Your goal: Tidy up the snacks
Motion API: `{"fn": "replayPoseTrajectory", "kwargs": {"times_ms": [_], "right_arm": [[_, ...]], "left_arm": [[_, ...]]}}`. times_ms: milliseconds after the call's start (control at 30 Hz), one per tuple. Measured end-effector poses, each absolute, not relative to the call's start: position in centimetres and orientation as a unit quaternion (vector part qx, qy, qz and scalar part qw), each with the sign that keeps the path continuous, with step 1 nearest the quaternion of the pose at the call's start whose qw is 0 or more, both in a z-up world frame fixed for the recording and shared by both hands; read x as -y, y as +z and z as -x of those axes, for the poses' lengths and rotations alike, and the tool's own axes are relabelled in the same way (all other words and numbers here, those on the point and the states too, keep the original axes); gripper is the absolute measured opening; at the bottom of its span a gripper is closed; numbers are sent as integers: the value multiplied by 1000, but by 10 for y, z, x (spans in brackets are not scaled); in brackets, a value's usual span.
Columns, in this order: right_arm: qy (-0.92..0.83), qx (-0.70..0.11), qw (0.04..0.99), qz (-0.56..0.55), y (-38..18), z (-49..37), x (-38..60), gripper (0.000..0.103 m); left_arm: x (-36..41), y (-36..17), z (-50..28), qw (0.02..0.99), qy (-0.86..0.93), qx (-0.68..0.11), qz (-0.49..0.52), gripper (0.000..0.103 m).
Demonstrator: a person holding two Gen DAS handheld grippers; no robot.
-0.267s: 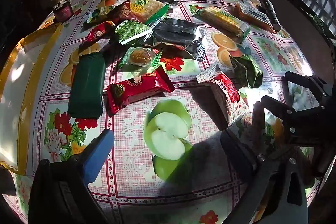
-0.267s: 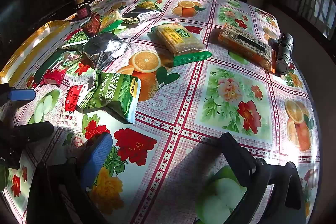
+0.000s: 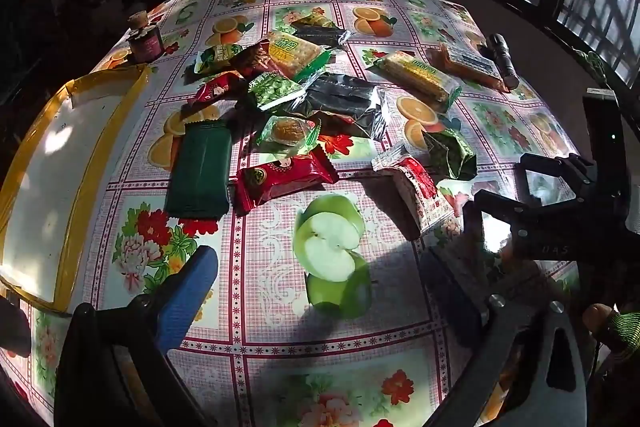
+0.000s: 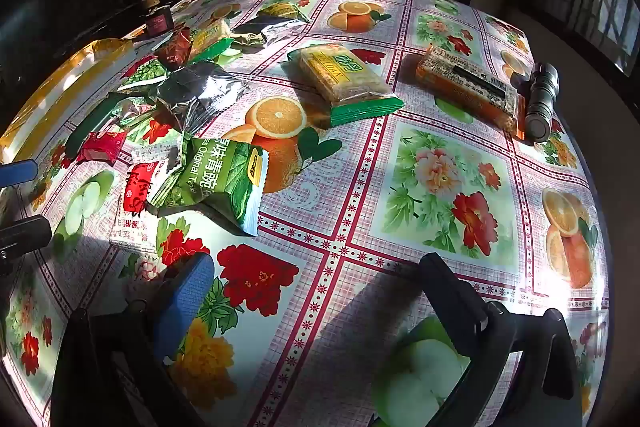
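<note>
Several snack packets lie scattered on a flowered tablecloth. In the left wrist view a dark green bar [image 3: 199,174], a red packet [image 3: 282,177] and a white-red packet [image 3: 418,191] lie nearest my left gripper [image 3: 316,295], which is open and empty above the cloth. A white tray with yellow rim [image 3: 76,163] lies at the left. In the right wrist view a green pea packet [image 4: 222,181] lies ahead-left of my right gripper [image 4: 316,291], open and empty. A cracker pack [image 4: 344,77] and an orange pack [image 4: 466,87] lie farther back.
A black flashlight [image 4: 540,103] lies beside the orange pack at the right. A small corked jar [image 3: 145,41] stands at the far left. A silver foil packet [image 4: 200,95] lies in the pile. The right gripper's body [image 3: 560,215] shows at the left view's right edge.
Both grippers have lifted and pulled back a little from the table, so the snacks sit lower and farther in view. Nothing was grasped.
</note>
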State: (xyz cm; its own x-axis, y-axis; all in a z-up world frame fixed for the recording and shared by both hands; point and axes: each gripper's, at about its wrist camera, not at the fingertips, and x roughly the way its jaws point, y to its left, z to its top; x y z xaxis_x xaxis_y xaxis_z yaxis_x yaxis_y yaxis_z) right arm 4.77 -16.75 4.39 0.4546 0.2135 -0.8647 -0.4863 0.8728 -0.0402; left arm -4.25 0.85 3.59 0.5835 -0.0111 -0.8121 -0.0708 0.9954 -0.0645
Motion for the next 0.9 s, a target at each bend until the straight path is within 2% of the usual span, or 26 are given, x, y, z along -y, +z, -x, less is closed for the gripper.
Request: {"fn": "replayPoseTrajectory", "kwargs": {"times_ms": [367, 533, 700, 900], "right_arm": [[135, -490, 853, 117, 59, -33, 160, 102], [176, -469, 865, 17, 95, -5, 140, 102], [155, -413, 893, 93, 126, 20, 91, 102], [155, -410, 892, 106, 133, 22, 70, 102]], "left_arm": [[-37, 70, 73, 907, 89, -411, 30, 101], [-43, 90, 76, 914, 112, -390, 17, 101], [-55, 101, 82, 917, 141, -373, 18, 101], [-74, 106, 88, 917, 166, -361, 27, 101]]}}
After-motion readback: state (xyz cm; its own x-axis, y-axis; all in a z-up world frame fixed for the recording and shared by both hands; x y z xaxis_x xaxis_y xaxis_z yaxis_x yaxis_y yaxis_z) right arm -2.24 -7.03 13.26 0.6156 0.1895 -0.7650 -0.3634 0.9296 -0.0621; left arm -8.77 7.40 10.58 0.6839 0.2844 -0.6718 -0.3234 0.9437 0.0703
